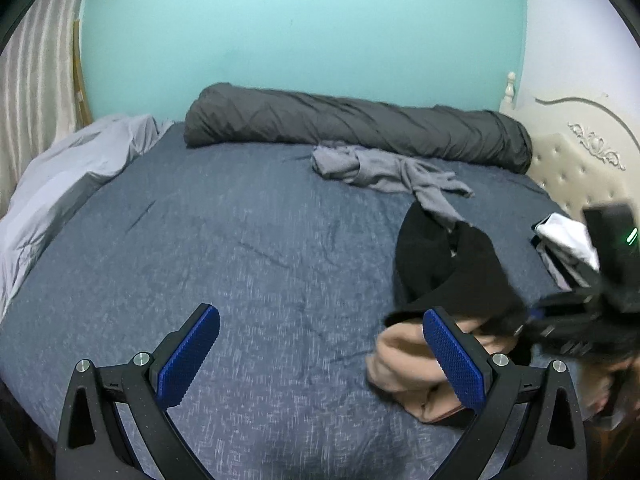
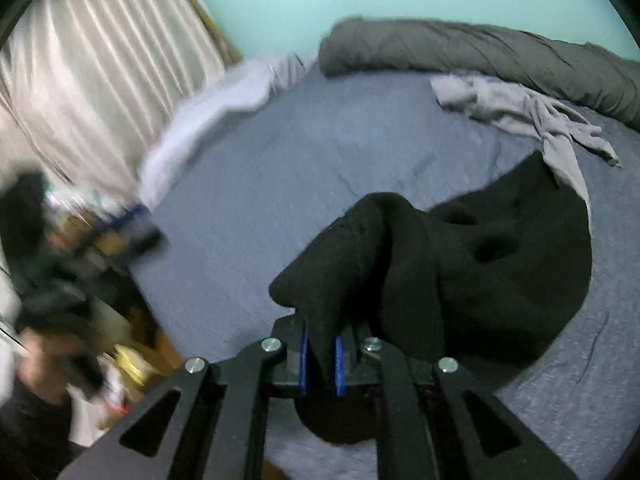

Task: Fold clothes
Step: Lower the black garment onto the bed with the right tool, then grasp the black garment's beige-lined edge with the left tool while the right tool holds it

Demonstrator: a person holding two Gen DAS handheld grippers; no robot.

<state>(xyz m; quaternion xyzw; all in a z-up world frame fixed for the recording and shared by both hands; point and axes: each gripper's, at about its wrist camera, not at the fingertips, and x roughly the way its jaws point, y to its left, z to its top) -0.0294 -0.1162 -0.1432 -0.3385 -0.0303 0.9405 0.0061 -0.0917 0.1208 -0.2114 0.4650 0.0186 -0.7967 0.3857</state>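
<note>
On the right half of the bed: black garment (image 2: 500, 256), thick and fuzzy, one end lifted off the sheet, the rest heaped and trailing away toward the far side.

Right gripper (image 2: 320, 364): blue pads nearly closed, a fold of the black garment pinched between them; cloth hangs below and rises in a hump above the fingers.

Left gripper (image 1: 320, 360): spread wide, nothing between its blue pads (image 1: 188, 360); it hovers over bare sheet, well left of the black garment.

Tan garment (image 1: 404, 372): crumpled, just under the lifted black end, partly hidden by the left gripper's right-hand finger; whether the two cloths touch is hard to tell through the blur.

Grey garment (image 2: 520, 112): rumpled and strung out beyond the black one, one strip lying across its far edge.

White and dark clothes (image 1: 564, 244): small pile near the headboard, partly behind the right gripper as seen in the left wrist view.

Bed sheet (image 1: 240, 240): blue-grey, flecked, lightly creased.

Rolled duvet (image 1: 360, 124): dark grey, along the far edge against the turquoise wall (image 1: 300, 28).

Pale bedding (image 1: 60, 176): bunched at the left edge, beside striped curtains (image 2: 100, 60).

Headboard (image 1: 580, 160): cream, tufted, carved trim, at the right.
</note>
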